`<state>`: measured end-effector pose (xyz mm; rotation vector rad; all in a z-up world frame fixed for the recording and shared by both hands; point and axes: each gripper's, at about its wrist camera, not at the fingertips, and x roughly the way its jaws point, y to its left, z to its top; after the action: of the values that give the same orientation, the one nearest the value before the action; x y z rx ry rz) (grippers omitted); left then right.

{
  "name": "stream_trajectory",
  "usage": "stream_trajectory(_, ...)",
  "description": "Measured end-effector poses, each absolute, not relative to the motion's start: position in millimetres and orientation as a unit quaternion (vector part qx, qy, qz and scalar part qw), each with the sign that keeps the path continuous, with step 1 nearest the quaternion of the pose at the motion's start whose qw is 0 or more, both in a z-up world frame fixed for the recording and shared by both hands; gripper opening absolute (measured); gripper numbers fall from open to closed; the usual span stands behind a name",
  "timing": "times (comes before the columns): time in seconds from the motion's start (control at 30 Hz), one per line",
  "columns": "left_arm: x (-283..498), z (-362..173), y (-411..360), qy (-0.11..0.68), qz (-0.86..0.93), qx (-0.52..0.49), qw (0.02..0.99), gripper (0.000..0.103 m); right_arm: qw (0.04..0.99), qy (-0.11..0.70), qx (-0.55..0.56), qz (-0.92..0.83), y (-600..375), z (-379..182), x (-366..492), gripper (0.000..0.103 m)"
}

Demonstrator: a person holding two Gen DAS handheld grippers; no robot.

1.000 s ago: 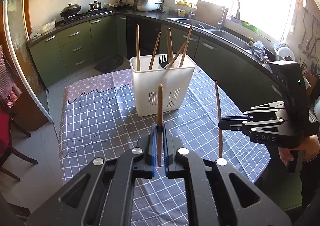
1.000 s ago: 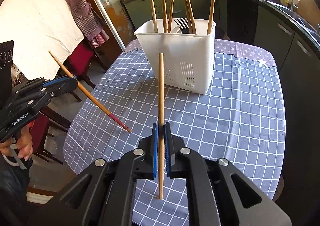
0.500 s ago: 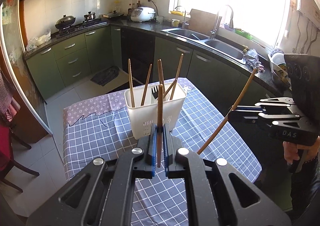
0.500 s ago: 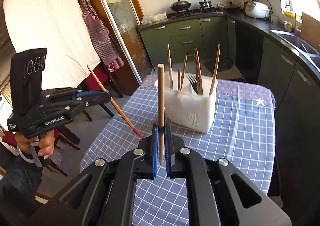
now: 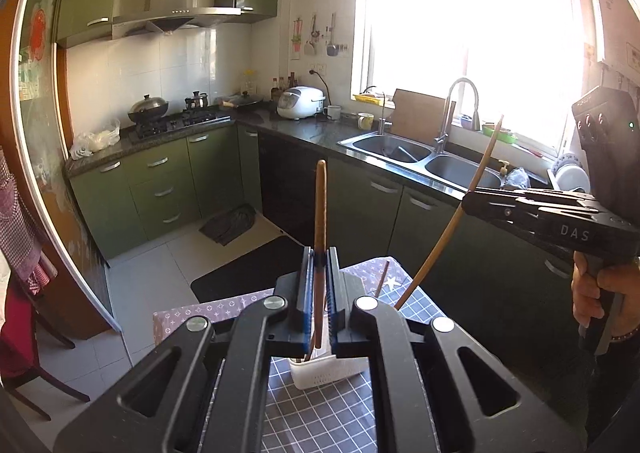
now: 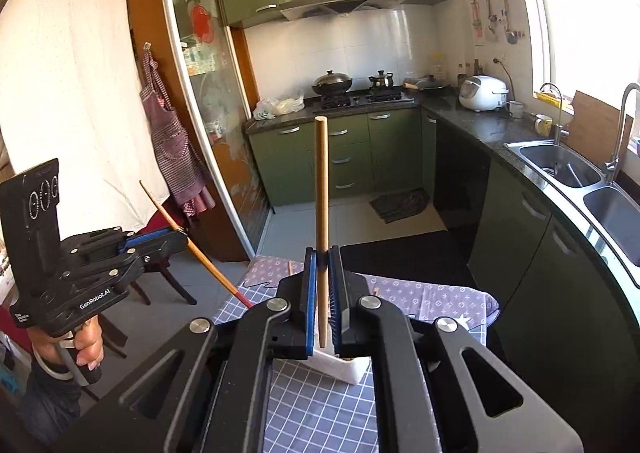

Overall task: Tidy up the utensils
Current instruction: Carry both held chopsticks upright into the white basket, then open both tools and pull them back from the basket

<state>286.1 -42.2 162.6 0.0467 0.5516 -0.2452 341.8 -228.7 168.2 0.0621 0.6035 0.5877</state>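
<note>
Now both grippers are holding one chopstick each, high above the table. The left gripper [image 5: 319,307] is clenching a reddish-brown chopstick [image 5: 320,213] between its blue pads, and the stick is standing almost upright, so its lower end is pointing down toward the white utensil holder [image 5: 328,371]. The right gripper [image 6: 322,301] is gripping a paler wooden chopstick [image 6: 321,189] in the same way, also nearly vertical. I think the sticks are being kept upright on purpose: a stick that is pointing straight down can go into the holder's open top without catching on the rim.

The holder is standing on the checked tablecloth [image 5: 320,417], below and in front of the jaws, and the grippers' own bodies are hiding most of it. In the left wrist view only its lower perforated wall is showing; in the right wrist view only a white corner [image 6: 344,367] is showing. A thin stick [image 5: 382,279] is rising behind the left gripper; it is probably one of the utensils already in the holder, but I cannot tell for sure.

From each camera, the other gripper's chopstick is looking slanted. Probably the next step is lowering both sticks into the holder.
</note>
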Motion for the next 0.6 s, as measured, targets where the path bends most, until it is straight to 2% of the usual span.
stream_trajectory(0.2,326,116,-41,0.317,-0.112,0.011,0.942,0.006,0.902,0.333,0.028,0.275,-216,112,384,0.007)
stream_trajectory(0.47,341,60,-46,0.381,-0.116,0.009,0.917,0.006,0.882,0.388,0.005,0.267,-200,38,396,0.008)
stream_trajectory(0.5,342,55,-46,0.386,-0.115,0.009,0.915,0.009,0.881,0.391,0.004,0.266,-200,33,397,0.011)
stream_trajectory(0.53,343,51,-46,0.389,-0.113,0.009,0.914,0.016,0.881,0.392,0.002,0.265,-199,30,395,0.014)
stream_trajectory(0.6,340,46,-47,0.389,-0.111,0.010,0.914,0.027,0.883,0.387,-0.001,0.265,-198,30,387,0.027)
